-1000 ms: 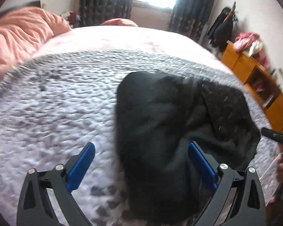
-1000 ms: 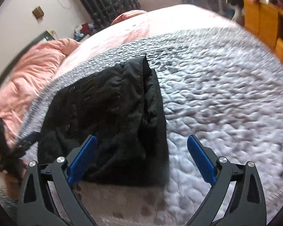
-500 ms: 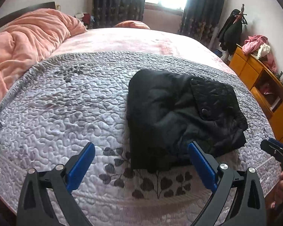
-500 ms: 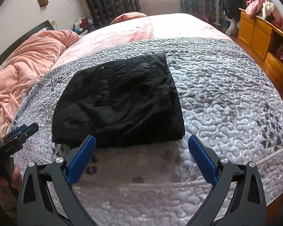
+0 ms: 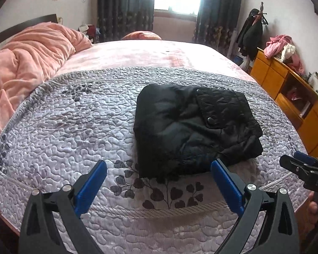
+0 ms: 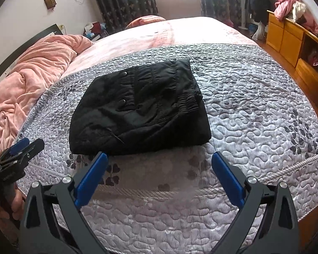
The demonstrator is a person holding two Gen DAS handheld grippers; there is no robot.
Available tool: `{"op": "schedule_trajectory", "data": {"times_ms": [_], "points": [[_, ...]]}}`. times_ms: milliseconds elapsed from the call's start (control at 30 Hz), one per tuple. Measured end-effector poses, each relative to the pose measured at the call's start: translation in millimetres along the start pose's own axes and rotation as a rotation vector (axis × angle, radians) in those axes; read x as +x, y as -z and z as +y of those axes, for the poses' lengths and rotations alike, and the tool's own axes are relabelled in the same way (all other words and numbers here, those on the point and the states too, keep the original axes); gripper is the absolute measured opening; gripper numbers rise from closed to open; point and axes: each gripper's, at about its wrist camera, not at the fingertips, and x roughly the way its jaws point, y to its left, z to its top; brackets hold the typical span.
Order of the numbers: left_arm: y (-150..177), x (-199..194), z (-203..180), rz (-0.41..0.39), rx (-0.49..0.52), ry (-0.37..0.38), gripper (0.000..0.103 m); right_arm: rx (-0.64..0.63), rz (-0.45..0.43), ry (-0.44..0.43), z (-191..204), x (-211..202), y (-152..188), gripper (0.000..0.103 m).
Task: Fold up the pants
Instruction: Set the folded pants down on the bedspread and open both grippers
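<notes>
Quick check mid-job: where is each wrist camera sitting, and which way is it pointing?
Left wrist: off the bed's near edge, facing the window; its open left gripper, plus the right gripper at right.
Right wrist: same edge, further right, angled left; its open right gripper, plus the left gripper.
Shared: folded black pants on grey quilted bedspread.

Pants (image 5: pixel 193 127) on quilt (image 5: pixel 74 127) (blanket (image 5: pixel 27 63) left); dresser (image 5: pixel 296 97) right.

pants underside (image 5: pixel 193 127): hidden against quilt (image 5: pixel 63 127)
right gripper (image 5: pixel 303 169): cut off by frame edge
shelf contents (image 5: pixel 296 97): too small to tell
</notes>
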Motion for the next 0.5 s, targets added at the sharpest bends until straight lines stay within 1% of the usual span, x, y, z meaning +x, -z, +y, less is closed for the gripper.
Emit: {"op": "schedule_trajectory", "data": {"times_ms": [67,500], "points": [[0.7,0.3,-1.2,-0.002,0.007,-0.011,0.099,-0.003,0.001,0.000,0.8,0.9,0.1,0.098],[4.4,4.2,-6.7,0.010,0.028,-0.025,0.099,-0.019,0.002,0.016,0.7,3.4,-0.6,0.098]]}}
